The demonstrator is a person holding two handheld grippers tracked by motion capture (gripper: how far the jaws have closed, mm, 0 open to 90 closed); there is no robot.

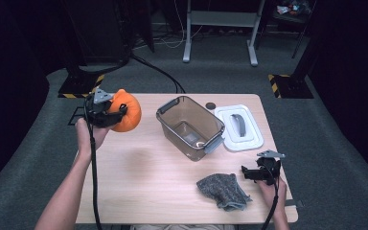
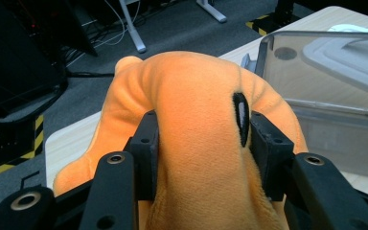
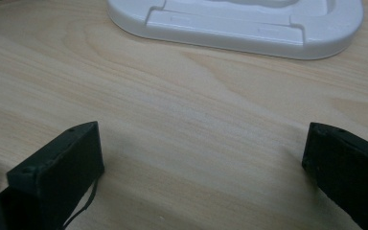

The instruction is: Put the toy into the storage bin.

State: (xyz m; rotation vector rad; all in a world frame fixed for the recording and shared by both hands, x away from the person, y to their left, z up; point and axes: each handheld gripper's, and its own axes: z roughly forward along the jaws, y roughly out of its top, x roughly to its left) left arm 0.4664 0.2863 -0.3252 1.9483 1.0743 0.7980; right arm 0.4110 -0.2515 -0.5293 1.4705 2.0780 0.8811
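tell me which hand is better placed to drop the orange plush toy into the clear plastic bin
Left. The left gripper already clamps the orange plush toy, lifted beside the clear plastic bin. The right gripper is open and empty near the grey cloth.

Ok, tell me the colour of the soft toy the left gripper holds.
Orange soft toy, with a black mark; clearest in the left gripper view.
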